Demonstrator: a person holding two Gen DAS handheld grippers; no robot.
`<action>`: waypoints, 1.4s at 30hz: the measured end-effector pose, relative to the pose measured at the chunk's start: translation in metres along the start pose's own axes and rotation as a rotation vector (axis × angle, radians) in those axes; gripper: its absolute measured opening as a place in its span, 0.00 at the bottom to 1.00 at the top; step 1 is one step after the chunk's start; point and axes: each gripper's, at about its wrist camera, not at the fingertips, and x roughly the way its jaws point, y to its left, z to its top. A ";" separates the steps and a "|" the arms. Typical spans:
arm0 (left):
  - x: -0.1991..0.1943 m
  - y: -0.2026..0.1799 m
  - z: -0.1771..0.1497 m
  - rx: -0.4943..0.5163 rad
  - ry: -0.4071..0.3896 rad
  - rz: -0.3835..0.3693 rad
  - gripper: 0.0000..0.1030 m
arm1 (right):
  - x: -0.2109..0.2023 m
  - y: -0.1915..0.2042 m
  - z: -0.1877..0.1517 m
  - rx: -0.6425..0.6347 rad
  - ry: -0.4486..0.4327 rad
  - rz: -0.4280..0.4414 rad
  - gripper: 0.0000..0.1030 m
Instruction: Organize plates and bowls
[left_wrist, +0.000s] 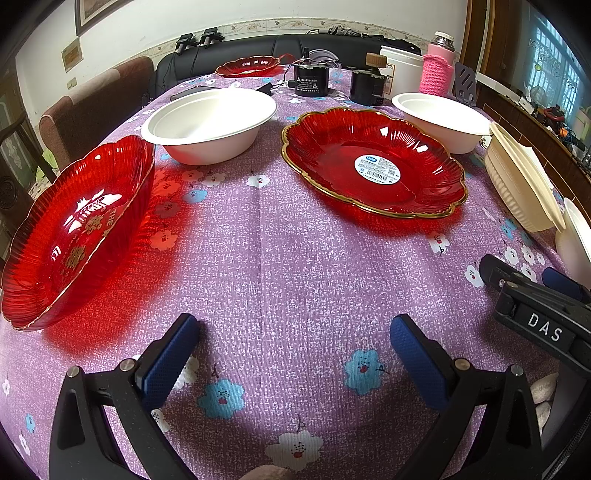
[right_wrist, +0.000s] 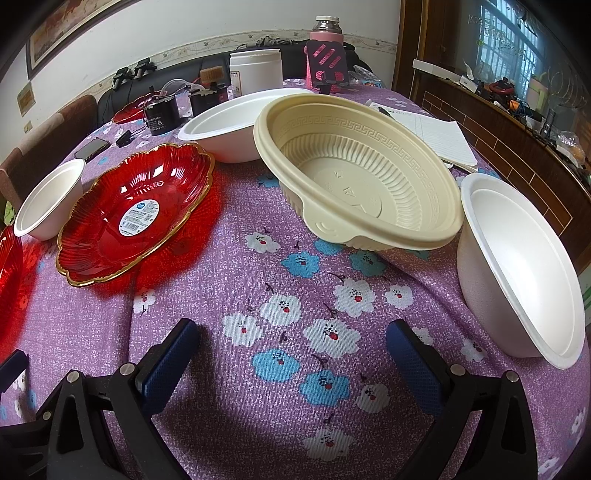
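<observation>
A gold-rimmed red plate with a label (left_wrist: 373, 162) lies mid-table and also shows in the right wrist view (right_wrist: 136, 212). A second red plate (left_wrist: 79, 232) sits at the left. A white bowl (left_wrist: 208, 123) stands behind it, another white bowl (left_wrist: 441, 120) at the back right. A beige ribbed bowl (right_wrist: 362, 173) and a white bowl (right_wrist: 517, 266) stand on the right. My left gripper (left_wrist: 293, 332) is open and empty above the cloth. My right gripper (right_wrist: 291, 336) is open and empty, and its body shows in the left wrist view (left_wrist: 535, 295).
A purple flowered tablecloth (left_wrist: 280, 258) covers the table. At the back stand a third red plate (left_wrist: 247, 66), black devices (left_wrist: 310, 79), a white tub (right_wrist: 255, 72), a pink-sleeved flask (left_wrist: 436, 70) and papers (right_wrist: 436, 136). A phone (right_wrist: 92, 147) lies at the back left.
</observation>
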 end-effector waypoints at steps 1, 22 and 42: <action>0.000 0.000 0.000 0.000 0.000 0.000 1.00 | 0.000 0.000 0.000 0.000 0.000 0.000 0.99; -0.017 -0.001 -0.018 0.020 0.082 -0.020 1.00 | -0.013 0.003 -0.013 -0.072 0.098 0.044 0.99; -0.297 0.170 0.057 -0.158 -0.635 0.129 1.00 | -0.239 0.057 0.054 -0.271 -0.624 0.133 0.96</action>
